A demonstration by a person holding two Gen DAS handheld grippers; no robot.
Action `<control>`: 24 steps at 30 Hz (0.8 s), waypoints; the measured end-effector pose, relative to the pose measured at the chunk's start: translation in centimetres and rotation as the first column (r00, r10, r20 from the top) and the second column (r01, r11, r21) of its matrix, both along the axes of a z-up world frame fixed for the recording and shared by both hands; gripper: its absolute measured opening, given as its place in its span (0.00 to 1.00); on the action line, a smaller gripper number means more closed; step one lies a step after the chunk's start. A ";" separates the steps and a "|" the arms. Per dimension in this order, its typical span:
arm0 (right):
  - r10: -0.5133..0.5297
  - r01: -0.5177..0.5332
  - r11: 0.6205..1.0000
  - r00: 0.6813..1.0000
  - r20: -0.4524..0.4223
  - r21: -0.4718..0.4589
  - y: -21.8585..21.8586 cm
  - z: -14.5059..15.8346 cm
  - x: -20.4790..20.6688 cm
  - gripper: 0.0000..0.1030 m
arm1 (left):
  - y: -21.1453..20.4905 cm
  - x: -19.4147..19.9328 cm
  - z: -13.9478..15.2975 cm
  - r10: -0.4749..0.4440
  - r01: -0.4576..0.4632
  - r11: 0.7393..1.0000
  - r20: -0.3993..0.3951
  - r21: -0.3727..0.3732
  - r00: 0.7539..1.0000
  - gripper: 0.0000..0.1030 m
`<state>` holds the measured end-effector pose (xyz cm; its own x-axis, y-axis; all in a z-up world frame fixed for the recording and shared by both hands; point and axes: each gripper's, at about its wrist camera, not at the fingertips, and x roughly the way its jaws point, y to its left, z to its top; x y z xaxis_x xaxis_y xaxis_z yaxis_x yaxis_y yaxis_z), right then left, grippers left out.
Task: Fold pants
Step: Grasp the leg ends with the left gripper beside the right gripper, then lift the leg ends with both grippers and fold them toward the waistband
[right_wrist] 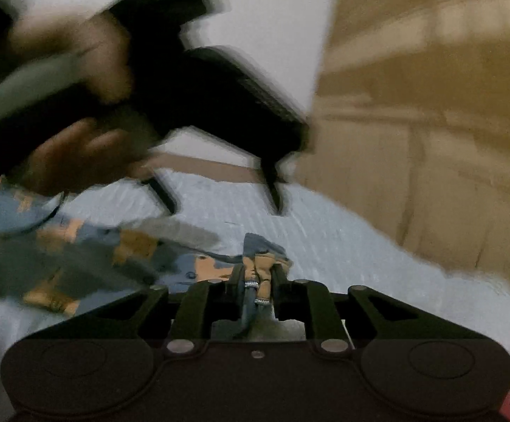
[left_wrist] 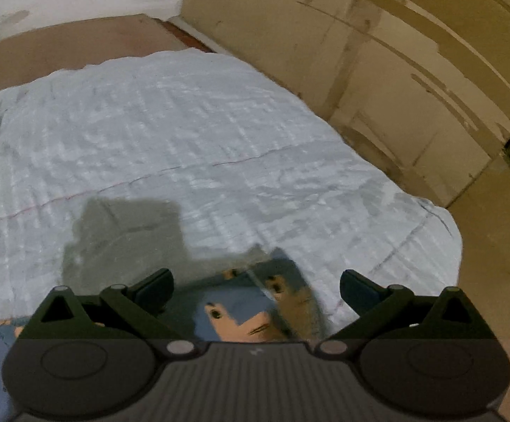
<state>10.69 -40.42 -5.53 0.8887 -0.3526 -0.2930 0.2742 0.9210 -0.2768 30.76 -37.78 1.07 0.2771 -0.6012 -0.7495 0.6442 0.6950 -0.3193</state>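
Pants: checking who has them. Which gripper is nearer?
Right. The right gripper is clamped on the pants; the left gripper hangs open just above them.

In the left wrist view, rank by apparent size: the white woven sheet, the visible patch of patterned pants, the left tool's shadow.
1. White woven sheet, by far the largest.
2. and 3. Shadow and pants patch look similar; the tool hides part of the pants, so no ranking.
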 end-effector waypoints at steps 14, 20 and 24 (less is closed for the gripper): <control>0.111 -0.120 0.965 0.993 -0.051 -0.233 4.9 -1.5 0.7 0.13 | -1.7 -1.4 -1.5 -0.026 0.023 0.988 0.017 0.155 1.000 0.26; 0.108 -0.109 0.967 0.994 -0.016 -0.231 4.6 -0.8 0.3 0.13 | -0.2 -1.5 0.6 0.021 -0.022 0.999 0.017 0.049 1.000 0.11; 0.114 -0.105 0.971 0.993 0.033 -0.213 4.7 1.3 -0.2 0.13 | 1.7 -1.5 2.9 0.070 -0.070 0.997 0.010 -0.019 0.998 0.11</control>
